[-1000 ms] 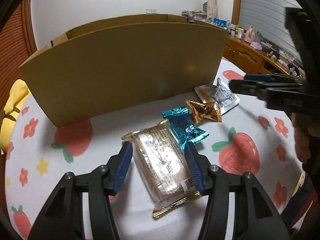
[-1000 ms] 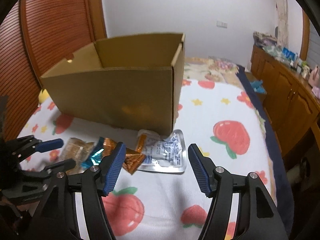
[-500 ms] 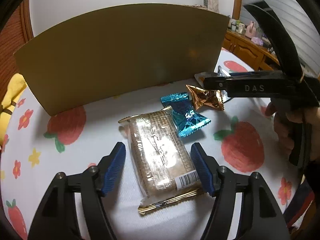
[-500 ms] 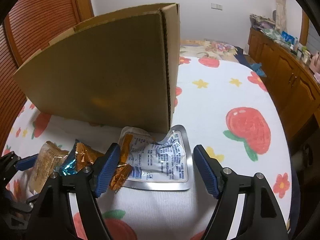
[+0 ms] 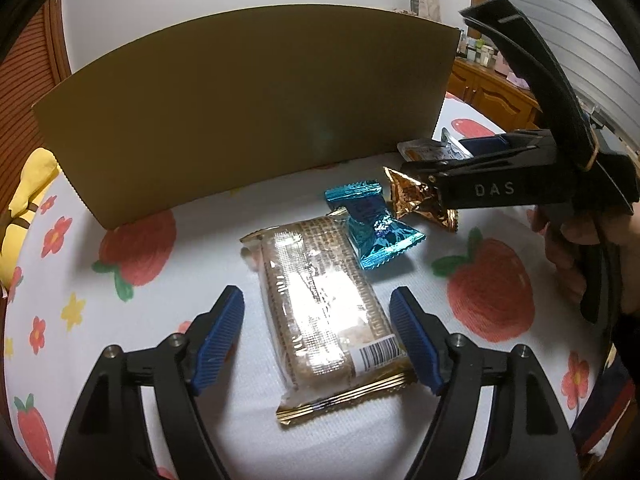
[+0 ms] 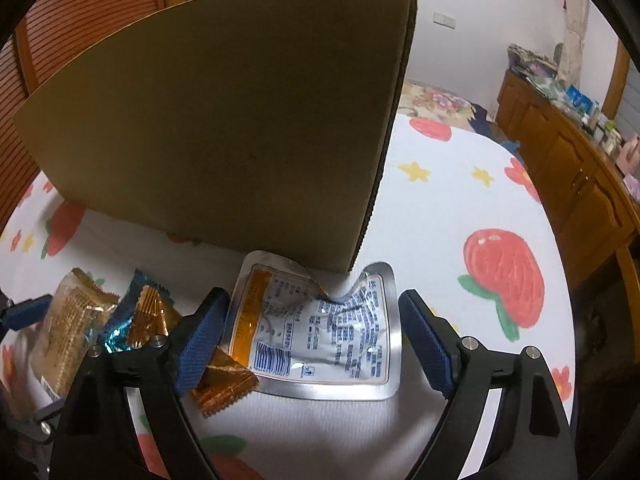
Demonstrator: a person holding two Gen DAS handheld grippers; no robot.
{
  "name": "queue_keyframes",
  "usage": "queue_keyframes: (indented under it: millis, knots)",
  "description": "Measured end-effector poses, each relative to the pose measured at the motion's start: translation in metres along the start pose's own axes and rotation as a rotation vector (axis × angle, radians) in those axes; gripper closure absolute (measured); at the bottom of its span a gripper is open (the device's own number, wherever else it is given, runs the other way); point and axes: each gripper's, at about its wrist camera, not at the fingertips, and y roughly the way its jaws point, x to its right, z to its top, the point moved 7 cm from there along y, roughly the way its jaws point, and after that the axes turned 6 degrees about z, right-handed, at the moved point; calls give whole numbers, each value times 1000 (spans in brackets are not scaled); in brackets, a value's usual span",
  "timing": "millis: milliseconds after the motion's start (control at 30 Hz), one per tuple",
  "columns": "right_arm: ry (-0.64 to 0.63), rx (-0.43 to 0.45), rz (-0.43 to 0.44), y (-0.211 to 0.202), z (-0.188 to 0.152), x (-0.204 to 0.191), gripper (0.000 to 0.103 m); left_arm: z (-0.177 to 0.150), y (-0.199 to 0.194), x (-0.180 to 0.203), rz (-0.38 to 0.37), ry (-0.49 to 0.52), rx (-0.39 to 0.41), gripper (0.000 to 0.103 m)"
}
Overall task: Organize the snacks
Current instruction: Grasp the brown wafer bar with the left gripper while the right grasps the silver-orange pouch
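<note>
A clear-wrapped biscuit pack (image 5: 324, 312) lies on the strawberry-print cloth (image 5: 140, 320), between the blue pads of my left gripper (image 5: 318, 340); its jaws are opening and do not touch the pack. Past it lie a blue foil candy (image 5: 370, 226) and an orange foil candy (image 5: 420, 200). My right gripper (image 6: 318, 344) is opening too, straddling a flat silver pouch (image 6: 328, 332) whose far edge is tucked against the cardboard box (image 6: 224, 128). The right gripper's pads stand apart from the pouch. The orange candy (image 6: 224, 384) lies under its left finger.
The tall cardboard box (image 5: 248, 112) stands close behind the snacks, its inside hidden. A hand (image 5: 568, 256) holds the right gripper at the right of the left wrist view. Wooden cabinets (image 6: 568, 152) run along the right. A yellow cushion (image 5: 28, 188) sits far left.
Both grippers have widened their jaws. The right gripper has come down and forward over the silver pouch, and the box now fills more of both views.
</note>
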Motion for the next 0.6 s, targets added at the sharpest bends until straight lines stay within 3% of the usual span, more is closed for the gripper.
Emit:
queue_keyframes:
  millis: [167,333,600]
  knots:
    - [-10,-4,10,-6,-8,4,18,0,-3,-10,-29,-51,20,36]
    - [-13,-1,16,-14,-21,9,19,-1,-8,-15,-24,-47,39,58]
    - [-11,18,12,-20,-33,7,19,-3,-12,-18,-53,-57,59,61]
